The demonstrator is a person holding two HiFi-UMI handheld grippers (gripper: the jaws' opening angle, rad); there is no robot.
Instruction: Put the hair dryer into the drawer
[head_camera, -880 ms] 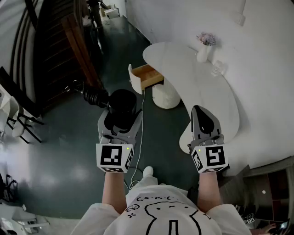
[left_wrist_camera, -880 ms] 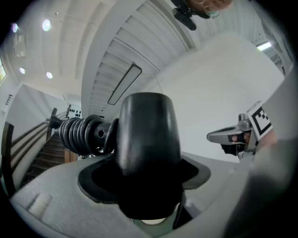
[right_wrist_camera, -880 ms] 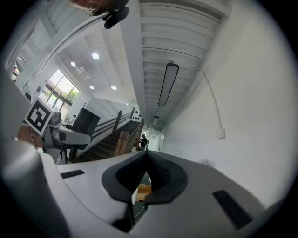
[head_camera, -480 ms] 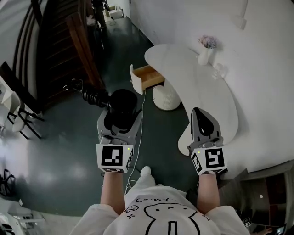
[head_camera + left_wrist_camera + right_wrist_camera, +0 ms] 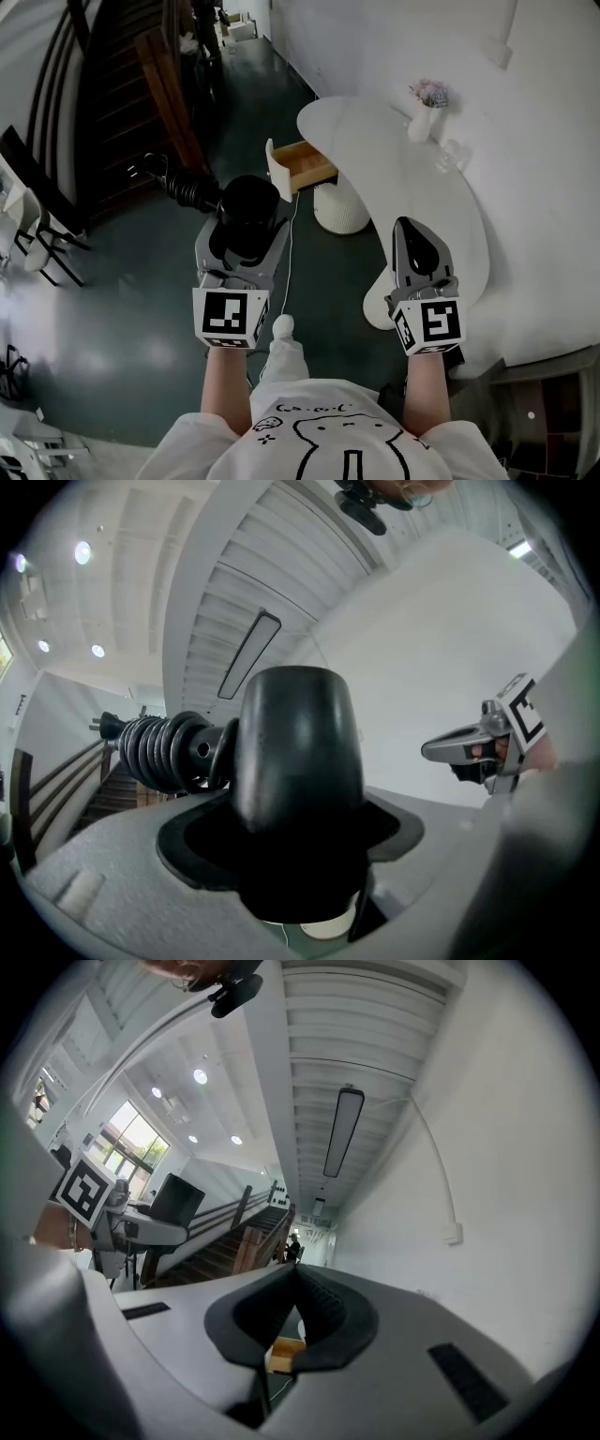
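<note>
Hair dryer [image 5: 246,217]: black, carried over the floor, well short of the drawer [image 5: 281,171] on its near-left side.
Left gripper [image 5: 246,236]: jaws spread wide, clamped around the dryer's rounded body.
Right gripper [image 5: 410,230]: jaws clenched on nothing, near-right of the drawer, over the bench [image 5: 412,187] edge.
Drawer: pulled open; the wooden inside looks bare.
Risk, cord: the coiled cord [image 5: 187,190] juts from the dryer on the side away from the drawer. It may catch the drawer front or hang outside.
Risk, grip: the glossy curved body could roll between the jaws if tipped.
Risk, fit: the dryer looks bulky beside the opening and may jam if it goes in crosswise.
Risk, cable: a thin white cable [image 5: 289,253] drops below the drawer and may snag.
</note>
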